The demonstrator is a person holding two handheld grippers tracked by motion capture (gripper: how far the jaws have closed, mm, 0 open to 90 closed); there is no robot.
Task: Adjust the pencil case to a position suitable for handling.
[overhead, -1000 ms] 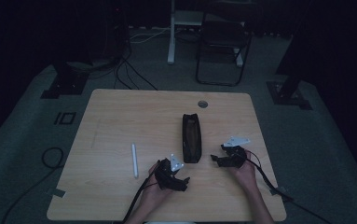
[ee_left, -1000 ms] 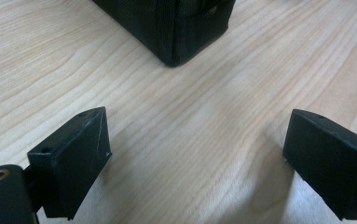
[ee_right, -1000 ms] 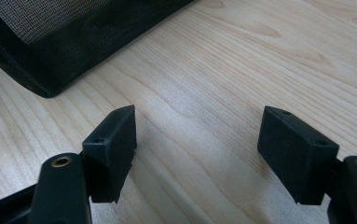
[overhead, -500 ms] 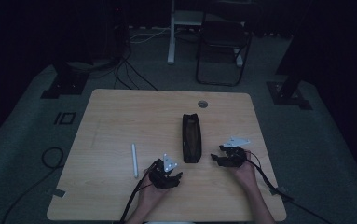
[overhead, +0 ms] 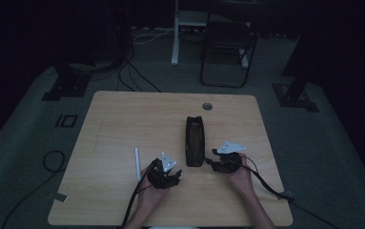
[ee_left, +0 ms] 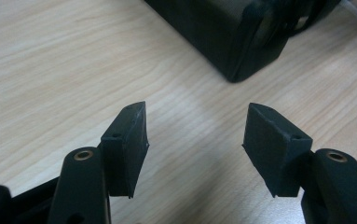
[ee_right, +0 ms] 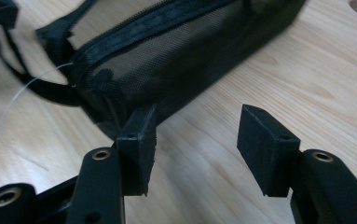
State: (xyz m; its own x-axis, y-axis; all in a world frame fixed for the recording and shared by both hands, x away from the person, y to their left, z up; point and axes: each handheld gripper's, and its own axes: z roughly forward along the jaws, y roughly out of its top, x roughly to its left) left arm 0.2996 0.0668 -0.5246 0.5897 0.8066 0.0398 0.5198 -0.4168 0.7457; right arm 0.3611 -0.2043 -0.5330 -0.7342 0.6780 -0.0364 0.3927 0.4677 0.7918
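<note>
A black mesh pouch (overhead: 195, 140) lies lengthwise on the wooden table (overhead: 123, 119), right of centre. The left gripper (overhead: 170, 177) sits near its near end, jaws apart over bare wood. The right gripper (overhead: 214, 163) is just beside the pouch's near right corner (zipper partly undone there), jaws apart too. A white pen (overhead: 137, 162) lies left of the left hand (overhead: 147, 193).
</note>
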